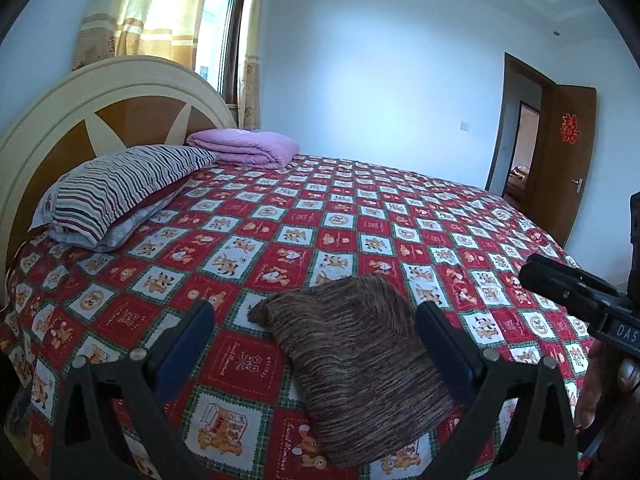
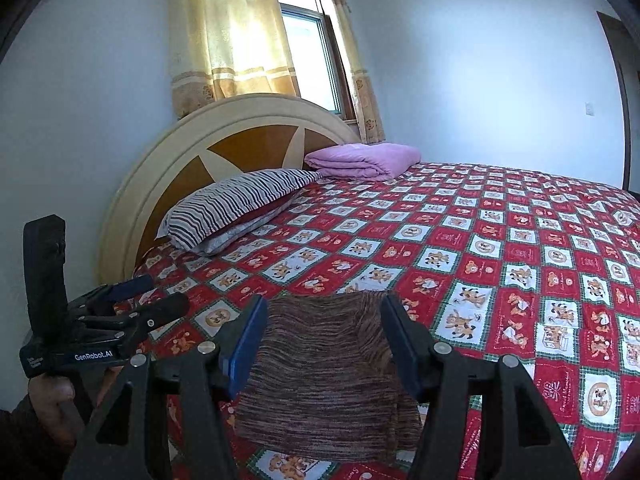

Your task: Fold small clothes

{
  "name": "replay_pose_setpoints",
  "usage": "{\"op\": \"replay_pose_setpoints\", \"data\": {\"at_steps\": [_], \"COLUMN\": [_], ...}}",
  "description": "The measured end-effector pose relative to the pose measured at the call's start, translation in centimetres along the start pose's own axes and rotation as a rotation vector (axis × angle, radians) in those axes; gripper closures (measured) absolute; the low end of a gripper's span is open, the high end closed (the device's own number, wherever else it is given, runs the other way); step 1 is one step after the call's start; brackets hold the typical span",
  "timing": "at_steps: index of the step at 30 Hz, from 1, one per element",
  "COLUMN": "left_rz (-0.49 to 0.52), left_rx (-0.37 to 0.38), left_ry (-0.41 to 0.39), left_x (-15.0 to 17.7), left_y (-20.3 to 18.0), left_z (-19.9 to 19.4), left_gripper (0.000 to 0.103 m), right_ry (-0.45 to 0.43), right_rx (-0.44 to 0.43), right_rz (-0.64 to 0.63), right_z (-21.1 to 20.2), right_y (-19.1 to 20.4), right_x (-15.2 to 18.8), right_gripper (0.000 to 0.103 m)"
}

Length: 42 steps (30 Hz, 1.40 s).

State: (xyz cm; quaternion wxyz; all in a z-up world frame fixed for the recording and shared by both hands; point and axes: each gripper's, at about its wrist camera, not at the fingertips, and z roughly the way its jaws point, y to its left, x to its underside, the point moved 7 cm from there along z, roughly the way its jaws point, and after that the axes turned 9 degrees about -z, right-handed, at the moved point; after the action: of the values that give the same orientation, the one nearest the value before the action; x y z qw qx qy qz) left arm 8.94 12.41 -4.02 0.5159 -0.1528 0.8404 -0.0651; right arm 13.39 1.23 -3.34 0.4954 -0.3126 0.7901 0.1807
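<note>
A small brown streaked garment (image 1: 360, 368) lies folded into a flat oblong on the red checked quilt (image 1: 304, 216), near the bed's front edge. My left gripper (image 1: 316, 316) hovers over it, open, its blue-padded fingers wide apart and touching nothing. My right gripper (image 2: 325, 306) is open too, and the garment (image 2: 324, 364) lies flat on the quilt below the gap between its pads. A black finger (image 1: 560, 288) of the right gripper reaches in from the right of the left wrist view. The left gripper (image 2: 160, 294) shows at the left of the right wrist view, held by a hand.
A striped pillow (image 2: 236, 204) and a folded purple blanket (image 2: 360, 160) lie against the round headboard (image 2: 180, 152) at the far end of the bed. A curtained window (image 2: 308, 40) is behind it. A brown door (image 1: 568, 160) stands ajar at the far right.
</note>
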Motion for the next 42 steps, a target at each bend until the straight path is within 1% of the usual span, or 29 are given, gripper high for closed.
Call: {"op": "replay_pose_setpoints", "data": {"at_steps": [16,25,28,36,42], "left_rz": [0.016,0.026,0.034,0.045,0.04], "left_rx": [0.004,-0.008,-0.02,-0.014,-0.026], "left_ry": [0.007,0.011,-0.009,-0.036,-0.032], "left_x": [0.5,0.1,-0.2,-0.6,-0.7], "left_y": [-0.6,-0.1,0.1,0.1,0.6], "left_z": [0.3,0.3,0.1,-0.2,0.1], "left_gripper": [0.0,0.0,0.0,0.0,0.0], "right_ry": [-0.016,-0.041,-0.052,-0.056,-0.05], "right_rx": [0.01,0.021,0.024,0.023,0.021], "right_rz": [-0.003,-0.001,-0.005,-0.006,-0.007], "right_z": [-0.5,-1.4,-1.6,-1.6,-1.4], "right_y": [-0.3,-0.7,-0.7,-0.6,-0.6], "right_x": [0.2,0.2,0.1,0.1,0.4], "right_gripper": [0.04,0.04,0.04,0.04,0.039]}}
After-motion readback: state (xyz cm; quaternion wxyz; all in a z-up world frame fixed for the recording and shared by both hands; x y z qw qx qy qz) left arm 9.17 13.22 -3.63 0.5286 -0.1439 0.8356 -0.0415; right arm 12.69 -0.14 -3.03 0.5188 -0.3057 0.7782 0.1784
